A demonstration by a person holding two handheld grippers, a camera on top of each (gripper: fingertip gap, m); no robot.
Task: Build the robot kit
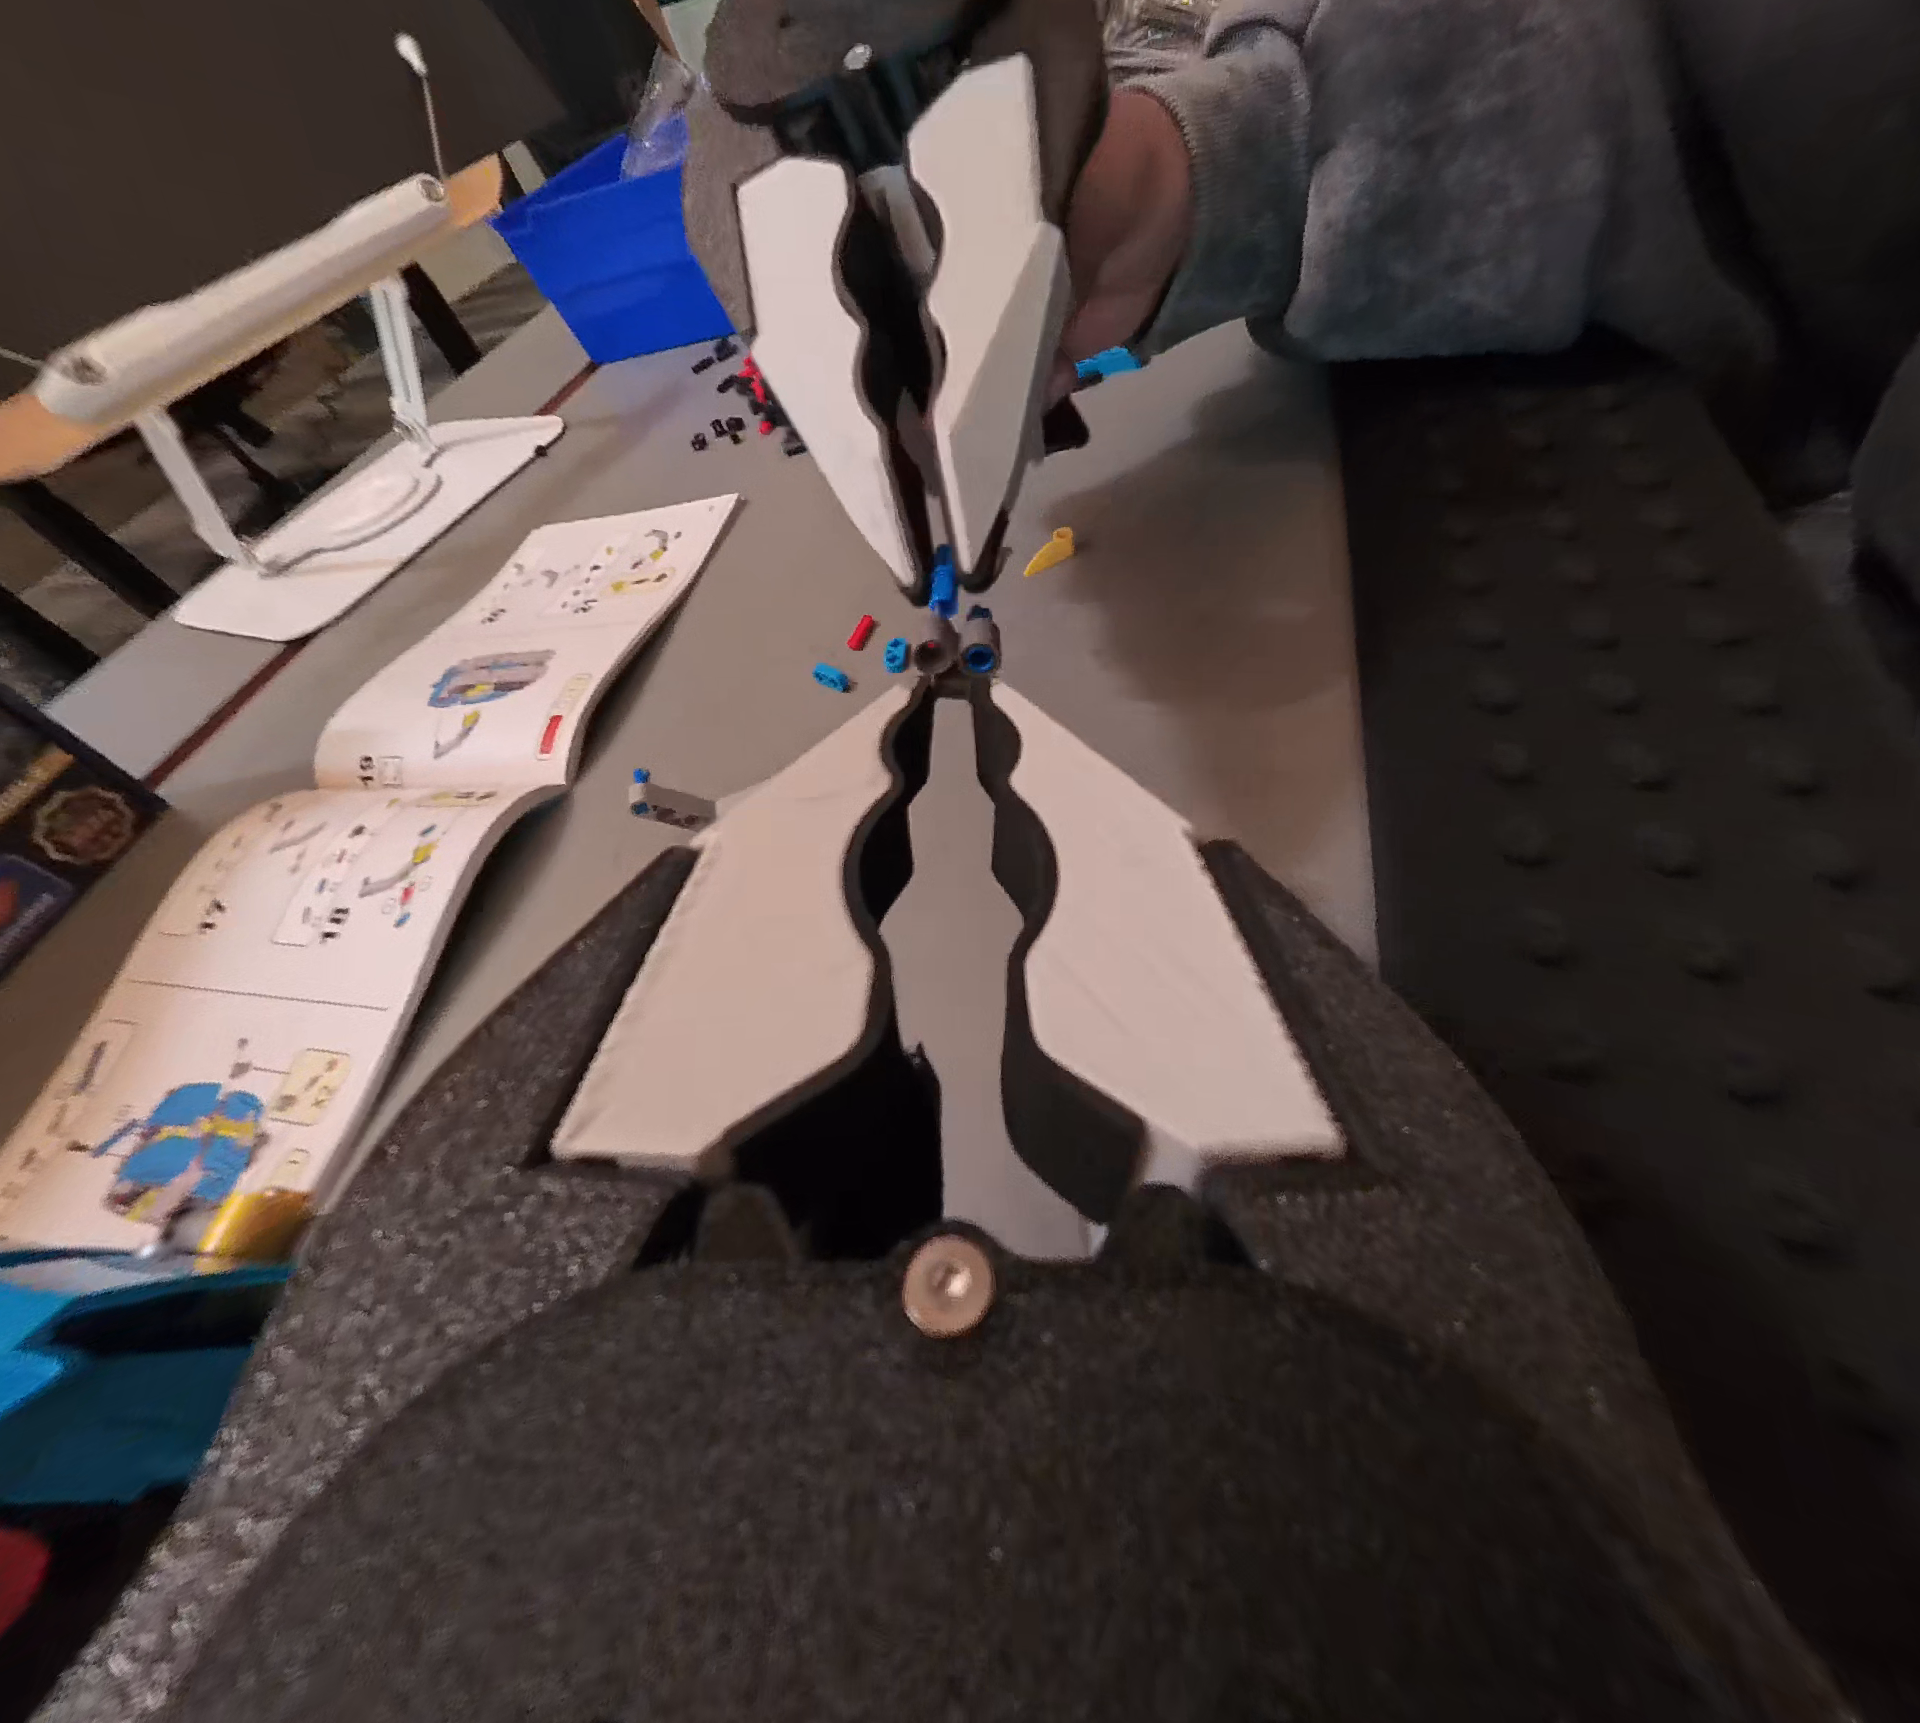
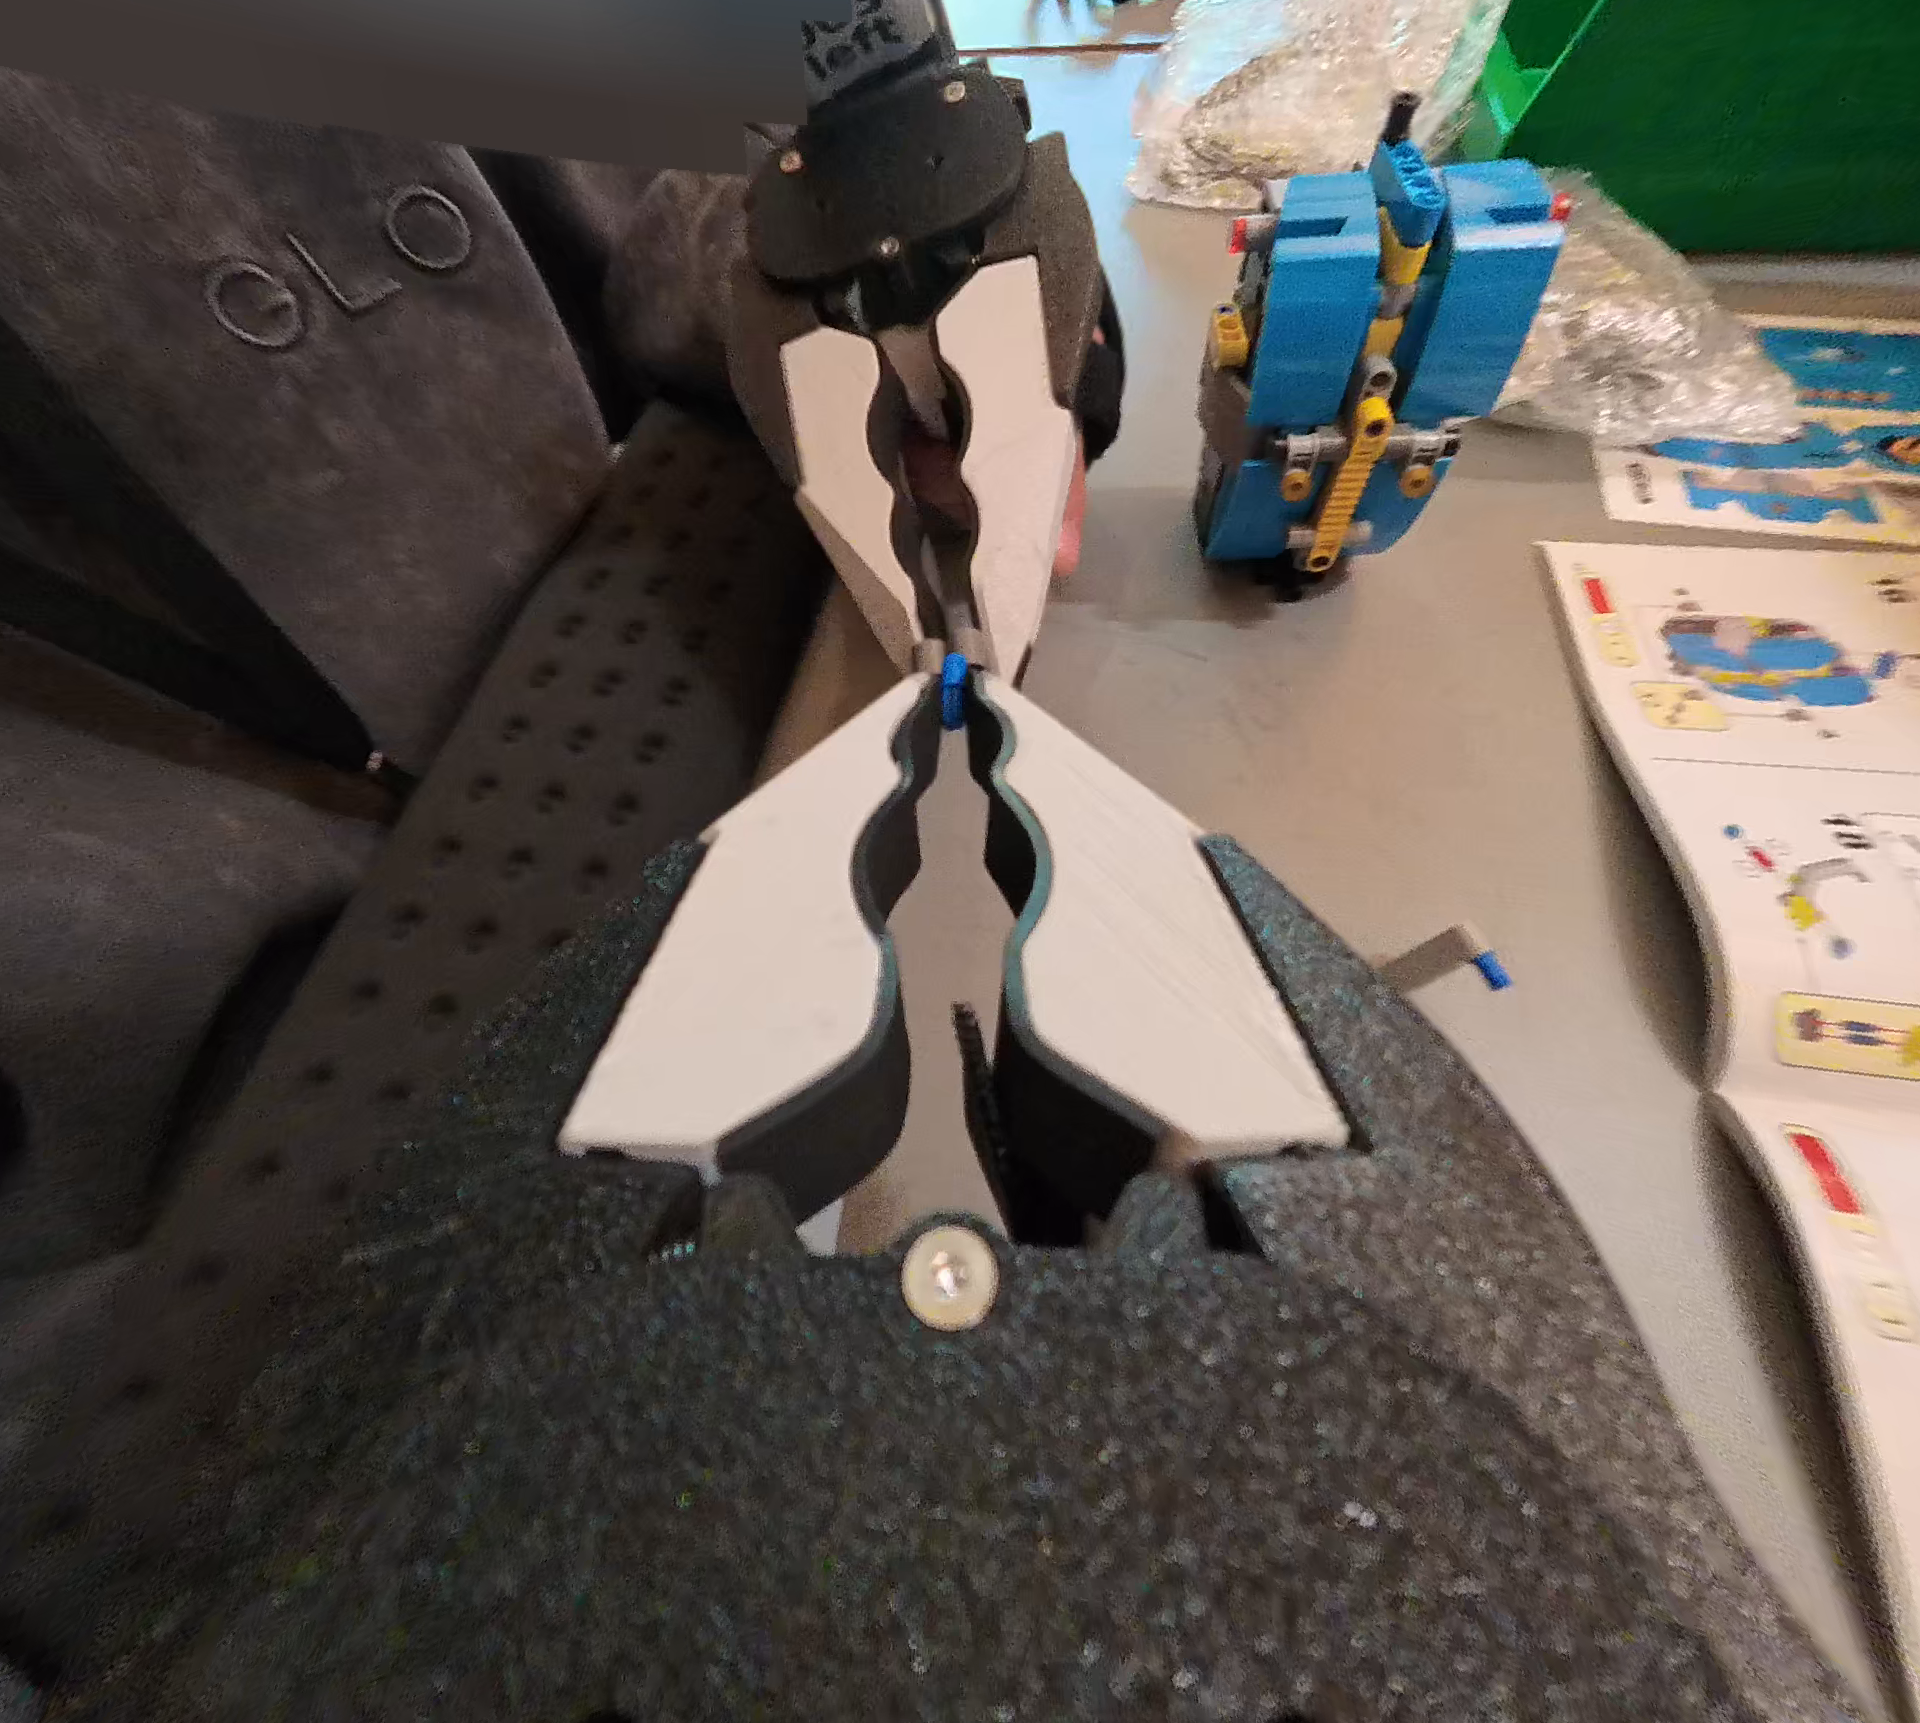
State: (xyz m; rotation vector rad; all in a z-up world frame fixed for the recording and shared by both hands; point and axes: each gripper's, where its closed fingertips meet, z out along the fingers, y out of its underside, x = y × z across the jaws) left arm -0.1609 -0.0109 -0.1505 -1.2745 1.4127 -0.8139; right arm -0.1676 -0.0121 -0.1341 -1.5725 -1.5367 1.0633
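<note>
**Grippers.** The left gripper [image 1: 958, 686] has its fingers clamped on a small grey plastic connector [image 1: 938, 650], which already carries a blue insert in its second socket. The right gripper [image 1: 942, 584] comes in from 12 o'clock in the left wrist view. Its fingers are closed on a short blue plastic pin [image 1: 942, 577], held end-on just above the connector's open socket. Both are held above the surface. Whether the pin has entered the socket cannot be told; the parts are at most just touching.

**Assembled work.** A blue and yellow brick-built model [image 2: 1371, 364] stands upright on the grey surface [image 2: 1299, 790], at 1 o'clock of the right gripper's fingers in its own view. It appears partly built, with open beams and pins showing.

**Loose parts.**
- A red pin [image 1: 859, 634] and two blue pins lie just beside the connector, at 9 o'clock.
- A yellow curved piece [image 1: 1047, 551] lies at 2 o'clock.
- A grey beam with a blue pin [image 1: 670, 800] lies at 8 o'clock.
- A scatter of dark and red parts [image 1: 743, 406] lies near a blue plastic bin [image 1: 613, 260].

**Reference.** An open printed instruction booklet [image 1: 447, 790] lies flat at 9 o'clock.
</note>
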